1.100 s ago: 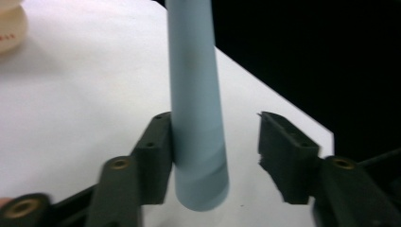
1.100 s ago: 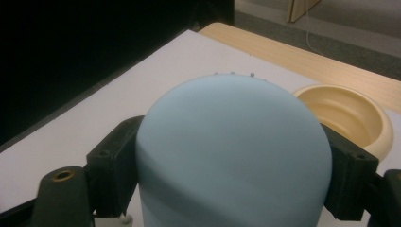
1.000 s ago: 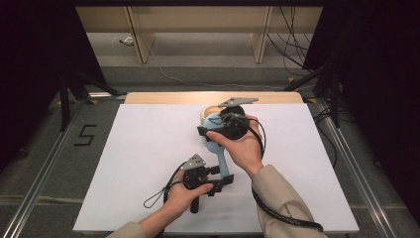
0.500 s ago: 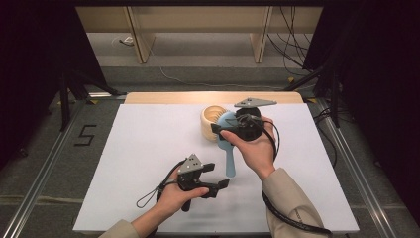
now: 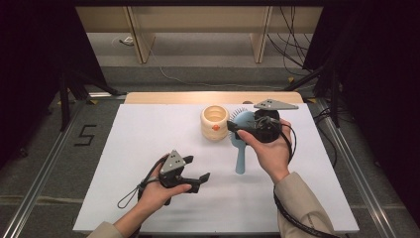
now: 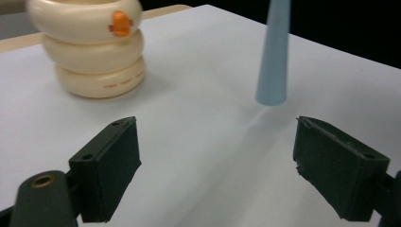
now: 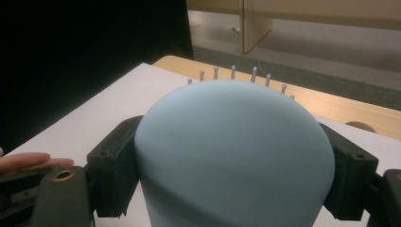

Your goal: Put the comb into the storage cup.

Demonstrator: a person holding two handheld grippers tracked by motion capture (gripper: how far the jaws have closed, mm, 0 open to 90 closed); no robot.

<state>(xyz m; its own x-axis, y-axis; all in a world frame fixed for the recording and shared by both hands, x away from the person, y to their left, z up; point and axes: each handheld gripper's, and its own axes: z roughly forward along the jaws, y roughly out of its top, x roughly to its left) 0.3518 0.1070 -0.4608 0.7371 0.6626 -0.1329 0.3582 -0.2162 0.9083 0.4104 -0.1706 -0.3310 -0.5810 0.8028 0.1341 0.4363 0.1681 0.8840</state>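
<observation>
A light blue hairbrush (image 5: 240, 156) hangs tilted, handle toward me and its tip just above the white table. My right gripper (image 5: 241, 130) is shut on the brush's round head (image 7: 231, 151), one jaw on each side, bristles pointing away. My left gripper (image 5: 196, 168) sits low at the front left, apart from the handle tip (image 6: 272, 56). Its jaws have just been opening and stand open with nothing between them (image 6: 215, 165).
A cream ringed pot (image 5: 214, 122) with an orange dot stands just left of the brush head, also seen from the left gripper (image 6: 94, 47). The white table top (image 5: 148, 144) ends in a wooden strip (image 5: 163, 97) at the back. Cables trail from both grippers.
My left gripper has come off the brush handle, opened and drawn back to the front left. My right gripper has carried the brush to the right, uncovering the cream pot.
</observation>
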